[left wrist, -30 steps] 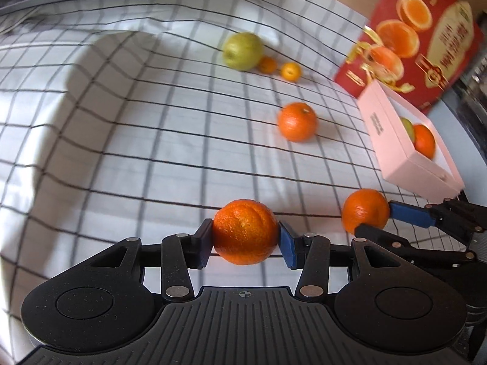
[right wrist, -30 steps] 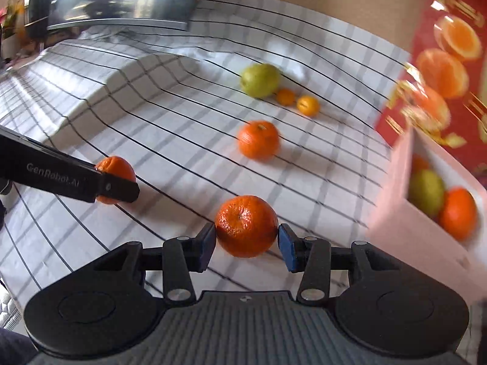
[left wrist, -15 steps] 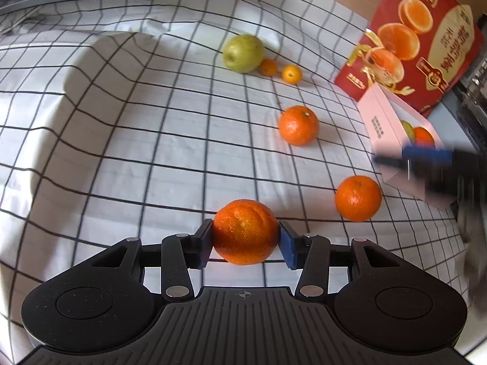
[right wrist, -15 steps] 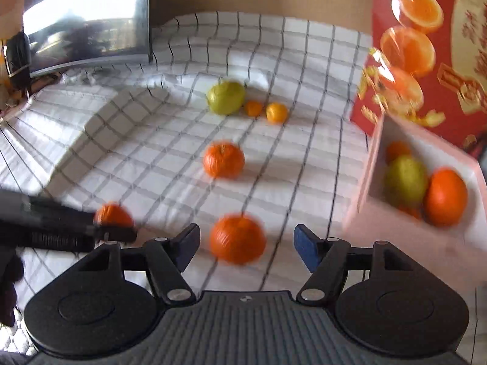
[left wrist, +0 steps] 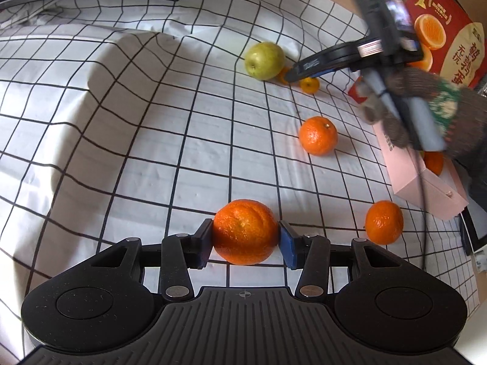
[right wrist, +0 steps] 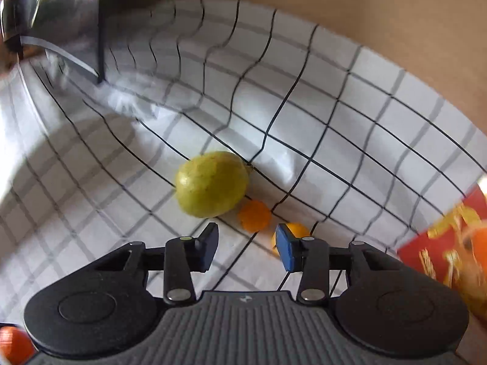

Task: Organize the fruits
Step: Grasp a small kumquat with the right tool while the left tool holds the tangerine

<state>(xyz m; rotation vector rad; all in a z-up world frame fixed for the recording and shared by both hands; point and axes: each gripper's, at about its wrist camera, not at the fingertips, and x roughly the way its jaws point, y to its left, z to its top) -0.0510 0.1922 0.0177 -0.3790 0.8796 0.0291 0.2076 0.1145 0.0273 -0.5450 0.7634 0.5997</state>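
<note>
My left gripper (left wrist: 245,243) is shut on a large orange (left wrist: 243,228), held just above the checked cloth. Two more oranges lie loose on the cloth, one at mid right (left wrist: 318,136) and one at near right (left wrist: 384,222). My right gripper (right wrist: 246,246) hovers over the far fruits, its jaws closing with nothing between them. Just ahead of it lie a green pear (right wrist: 211,184), a small mandarin (right wrist: 255,215) and a second one (right wrist: 293,231) partly behind the right finger. In the left wrist view the right gripper (left wrist: 296,73) reaches beside the pear (left wrist: 264,60), held by a gloved hand (left wrist: 426,100).
A pink box (left wrist: 420,179) at the right holds an orange (left wrist: 433,161). Behind it stands a red fruit carton (left wrist: 441,30). A dark screen (right wrist: 61,15) sits at the back left. The cloth rises over a bump (left wrist: 61,91) on the left.
The right gripper let go of its mandarin, which now rests on the cloth at near right. It swept away to the far pear, its jaws widening and then narrowing. The left gripper stayed put.
</note>
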